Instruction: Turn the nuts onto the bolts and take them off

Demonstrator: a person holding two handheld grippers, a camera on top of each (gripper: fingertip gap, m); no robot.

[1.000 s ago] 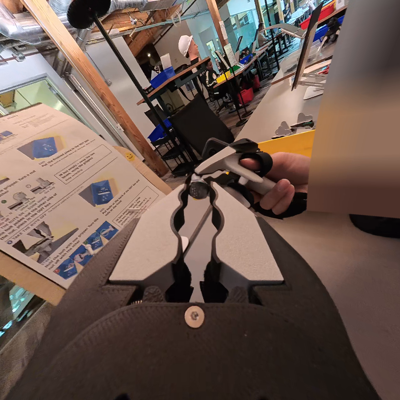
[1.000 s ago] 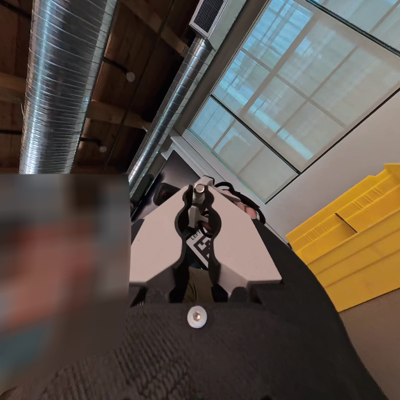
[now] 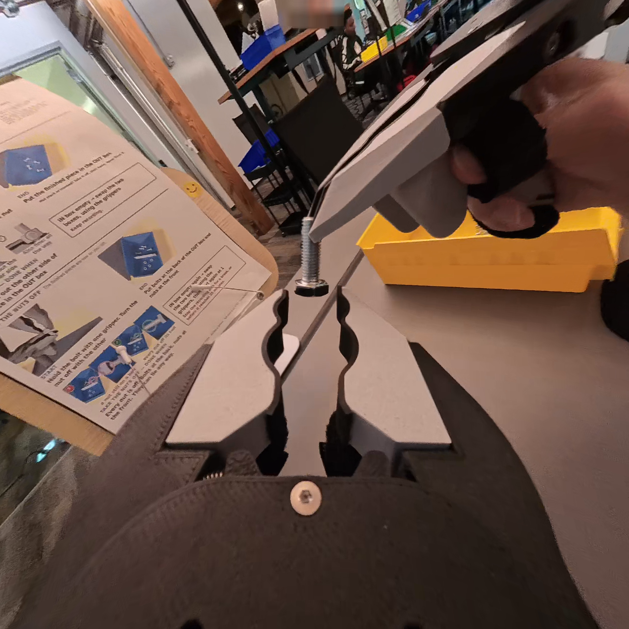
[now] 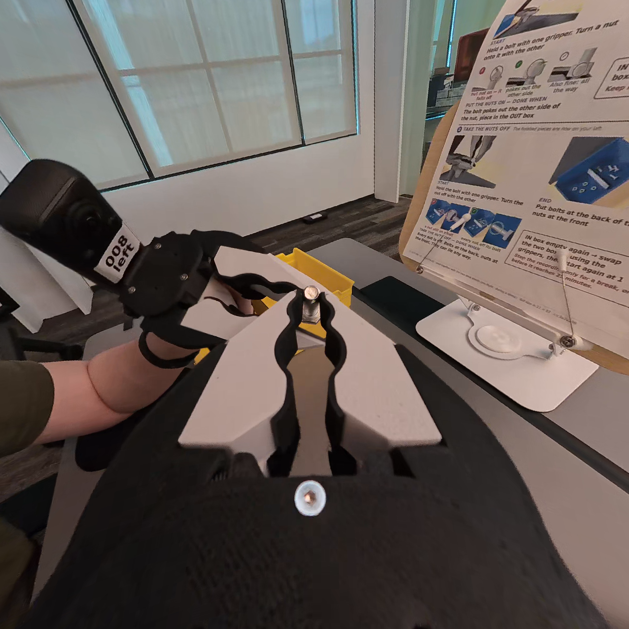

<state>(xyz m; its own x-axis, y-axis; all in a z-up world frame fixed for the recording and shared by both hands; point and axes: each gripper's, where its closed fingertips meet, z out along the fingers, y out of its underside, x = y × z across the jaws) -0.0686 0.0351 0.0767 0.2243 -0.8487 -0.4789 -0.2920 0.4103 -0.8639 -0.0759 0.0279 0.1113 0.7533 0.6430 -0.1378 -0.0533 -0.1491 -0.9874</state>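
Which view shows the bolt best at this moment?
The left wrist view: the bolt hangs side-on from the right gripper, threads and hex head clear. The right wrist view shows it end-on between the fingertips, foreshortened.

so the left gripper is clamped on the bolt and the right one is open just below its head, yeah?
Swapped. The right gripper is clamped on the bolt, and the left gripper is open just below its head. The left wrist view shows it.

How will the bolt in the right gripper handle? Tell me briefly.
The bolt looks like solid metal: probably stiff, heavy for its size. Laid down, its round shank would likely roll in an arc, the hex head checking it. Pinched only near its tip by the right gripper, it may swivel.
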